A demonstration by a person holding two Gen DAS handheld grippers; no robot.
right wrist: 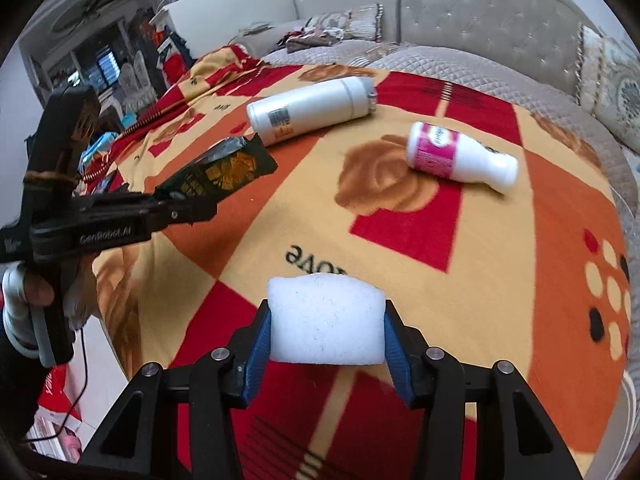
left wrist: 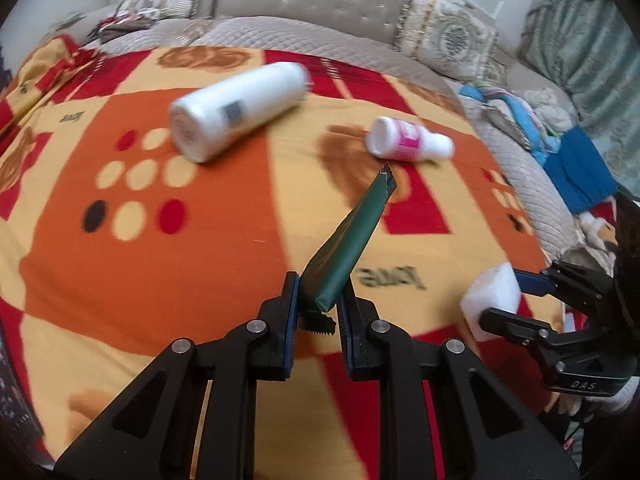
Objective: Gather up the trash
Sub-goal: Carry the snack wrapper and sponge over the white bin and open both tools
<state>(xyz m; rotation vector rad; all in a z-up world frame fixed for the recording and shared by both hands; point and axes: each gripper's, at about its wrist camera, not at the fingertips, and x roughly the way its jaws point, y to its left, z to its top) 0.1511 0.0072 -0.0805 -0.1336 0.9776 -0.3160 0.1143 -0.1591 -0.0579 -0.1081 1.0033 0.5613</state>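
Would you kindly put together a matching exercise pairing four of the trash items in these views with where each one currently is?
Items:
1. green snack wrapper
2. white foam block
3. large white bottle
4. small pink-labelled bottle

Places:
A. lying on the blanket, nearer the grey sofa back
B. clamped in the right gripper
C. lying on the blanket, cap pointing toward the quilted edge
D. clamped in the left gripper

Pairs: 1-D, 2-B, 3-A, 4-C
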